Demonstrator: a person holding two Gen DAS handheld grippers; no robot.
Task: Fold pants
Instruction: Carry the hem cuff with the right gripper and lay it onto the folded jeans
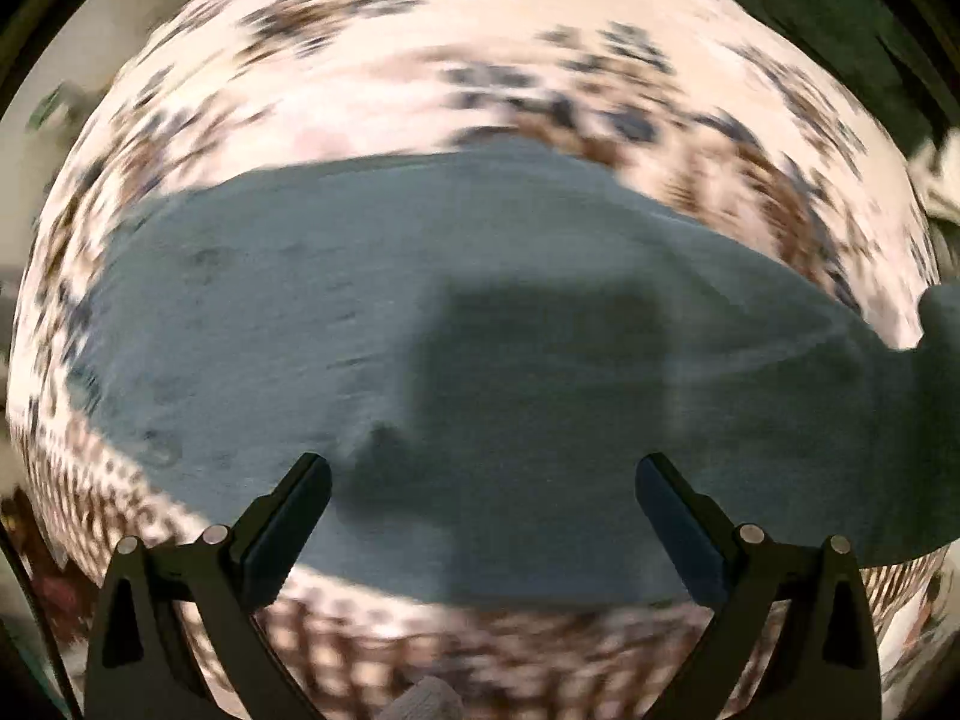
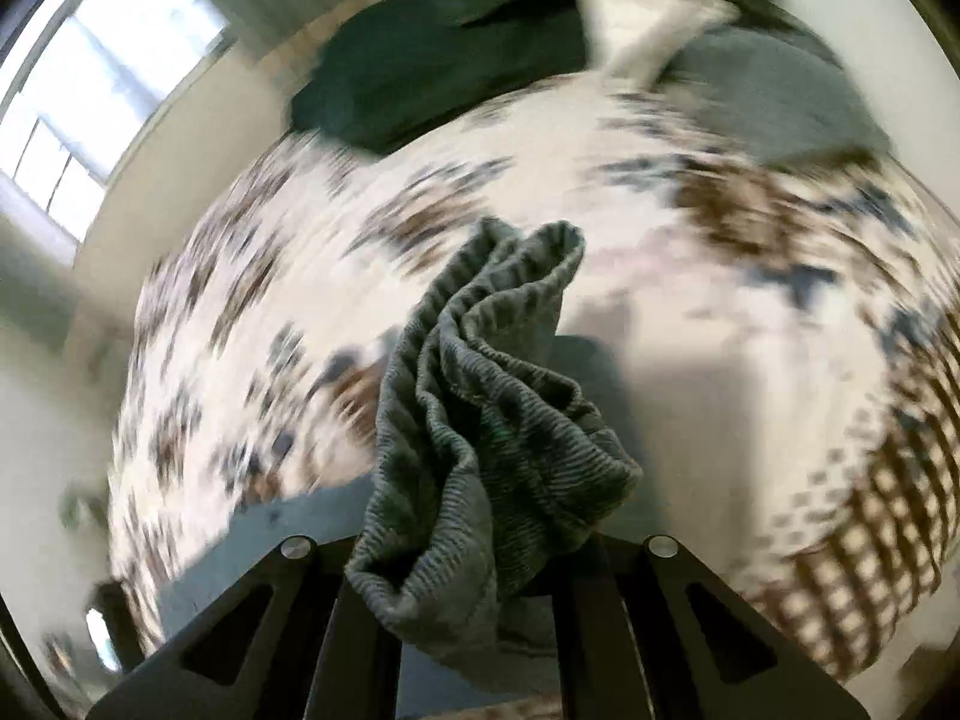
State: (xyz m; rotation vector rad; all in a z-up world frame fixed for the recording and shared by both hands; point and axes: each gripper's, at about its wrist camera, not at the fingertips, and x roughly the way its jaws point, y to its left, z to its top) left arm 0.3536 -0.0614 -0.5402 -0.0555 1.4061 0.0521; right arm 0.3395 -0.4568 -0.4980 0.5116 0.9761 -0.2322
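the grey-blue soft fabric pants [image 1: 480,324] lie spread flat across a white bedcover with a brown and dark blue blotched and checked pattern [image 1: 372,66], seen from the left wrist view as a broad band running side to side. at its right end the cloth lifts off the cover. in the right wrist view a bunched, ribbed end of the same pants [image 2: 480,420] stands up in folds directly ahead of the right gripper [image 2: 474,594], whose black fingers are drawn close together and pinch this bunch at its lower part. the left gripper [image 1: 483,486] hangs over the flat stretch of cloth with its black fingers spread wide, nothing between them; its shadow falls on the fabric. beyond the bedcover lie dark green cushions [image 2: 432,60] and a bright window [image 2: 102,84] at the far left.
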